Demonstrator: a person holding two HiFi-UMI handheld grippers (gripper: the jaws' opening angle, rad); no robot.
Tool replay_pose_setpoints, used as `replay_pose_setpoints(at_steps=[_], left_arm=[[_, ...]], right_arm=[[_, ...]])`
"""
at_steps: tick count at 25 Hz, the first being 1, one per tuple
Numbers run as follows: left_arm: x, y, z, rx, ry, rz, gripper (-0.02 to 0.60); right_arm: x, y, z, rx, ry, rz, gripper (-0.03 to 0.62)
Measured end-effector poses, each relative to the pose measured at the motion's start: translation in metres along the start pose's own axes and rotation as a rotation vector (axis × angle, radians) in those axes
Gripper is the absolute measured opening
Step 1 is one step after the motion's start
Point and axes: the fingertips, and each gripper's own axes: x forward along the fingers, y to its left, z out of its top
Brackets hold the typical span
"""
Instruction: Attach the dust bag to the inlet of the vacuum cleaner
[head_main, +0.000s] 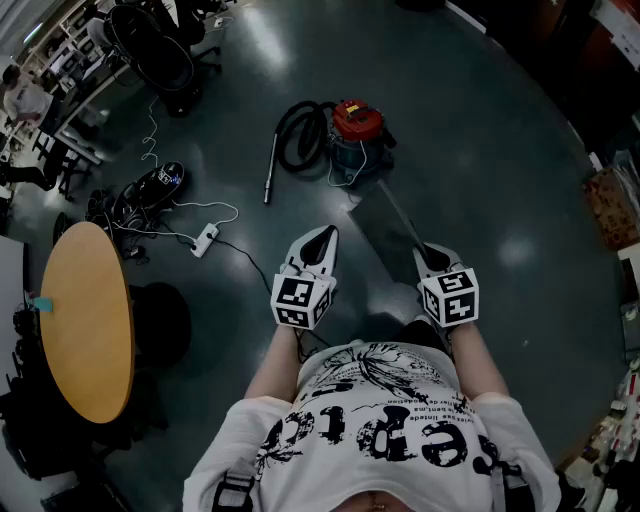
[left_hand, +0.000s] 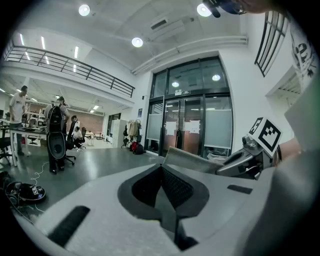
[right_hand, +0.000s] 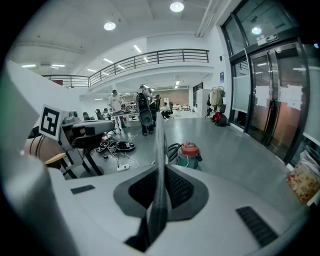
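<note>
Right hand-held gripper (right_hand: 161, 172) clamps the bag (head_main: 385, 232), seemingly light and thin, by its edge, well short of the vacuum (head_main: 357, 135); left hand-held gripper (left_hand: 161, 172) is closed, empty.

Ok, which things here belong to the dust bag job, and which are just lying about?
Job:
- dust bag, clamped in the right gripper
- vacuum cleaner with its hose
- left gripper, shut and empty

Lying about:
- power strip
- round wooden table
- office chair
</note>
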Motion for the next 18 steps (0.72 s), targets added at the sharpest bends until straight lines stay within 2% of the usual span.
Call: replay_pose_setpoints(at_steps=[7, 13, 18], left_arm=[[0.069, 0.004, 0.002, -0.016, 0.013, 0.052, 0.003], [0.160, -0.002, 0.017, -0.044, 0.023, 0.136, 0.003], [0.239, -0.009, 0.038, -0.075, -0.017, 0.203, 0.003]], right_arm=[[0.032, -0.071, 0.013, -0.015, 0.009, 0.043, 0.023], [0.065, -0.172, 0.039, -0.044, 0.046, 0.117, 0.023], [0.092, -0.258, 0.068, -0.120, 0.066, 0.179, 0.023]])
